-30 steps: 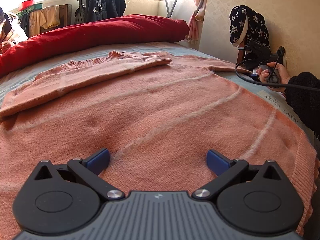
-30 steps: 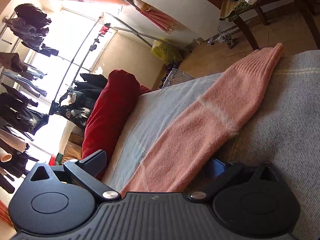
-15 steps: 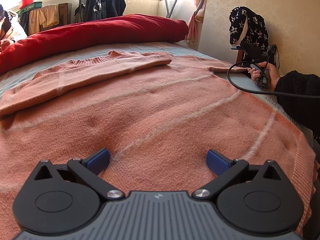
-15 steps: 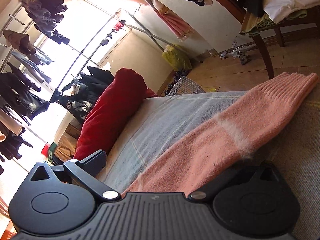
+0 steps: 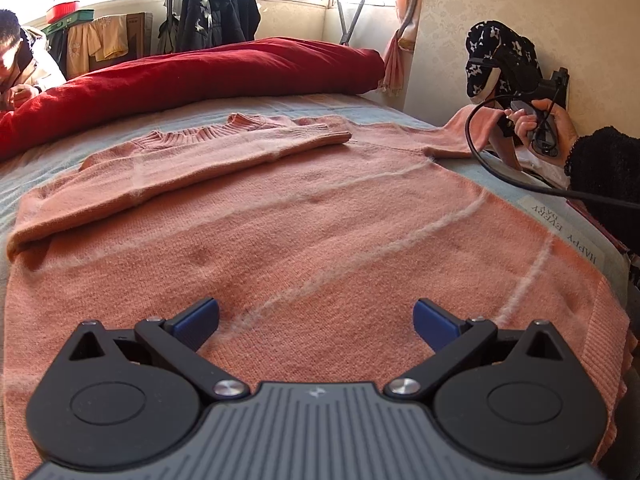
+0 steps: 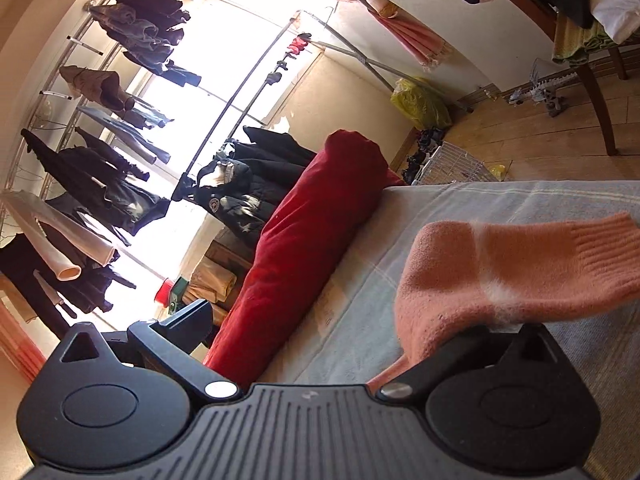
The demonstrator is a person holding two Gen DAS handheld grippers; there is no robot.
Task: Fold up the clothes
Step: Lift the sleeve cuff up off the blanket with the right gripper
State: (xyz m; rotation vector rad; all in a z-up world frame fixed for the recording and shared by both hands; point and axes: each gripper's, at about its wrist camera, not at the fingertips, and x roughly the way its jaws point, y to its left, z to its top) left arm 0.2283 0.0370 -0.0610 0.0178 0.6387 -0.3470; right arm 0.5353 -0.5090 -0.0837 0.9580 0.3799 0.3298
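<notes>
A salmon-pink knitted sweater (image 5: 304,216) with thin pale stripes lies spread flat on the bed, its ribbed collar toward the far edge and its ribbed hem at the near edge. One sleeve (image 5: 168,176) is folded across the chest. The other sleeve (image 6: 516,264) is lifted off the right edge, cuff drooping.

One pink sweater (image 5: 304,216), one red duvet (image 5: 208,72), two grippers (image 5: 316,320) (image 6: 320,320), one bed (image 5: 568,216), one wooden chair (image 6: 600,92).

Sunlit window (image 6: 224,64) behind hung coats (image 5: 212,12), cream walls (image 5: 500,20), wooden floor (image 6: 540,136).
</notes>
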